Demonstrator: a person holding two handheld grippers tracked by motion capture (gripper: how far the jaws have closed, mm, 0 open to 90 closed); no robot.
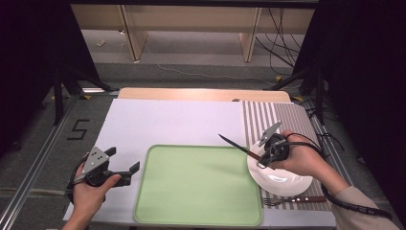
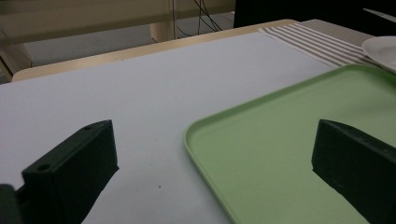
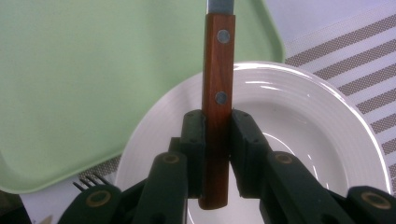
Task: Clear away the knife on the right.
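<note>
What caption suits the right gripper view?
Right tool clamps a wooden-handled knife above a white plate, beside a green tray.

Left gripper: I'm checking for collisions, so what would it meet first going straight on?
Probably the green tray: the left gripper has open jaws straddling its near edge, low over the white sheet.

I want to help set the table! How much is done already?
Not much yet. The green tray holds nothing so far. The right gripper is shut on a knife, held above the plate. The fork lies on the striped mat, and the left gripper waits open by the tray.
</note>
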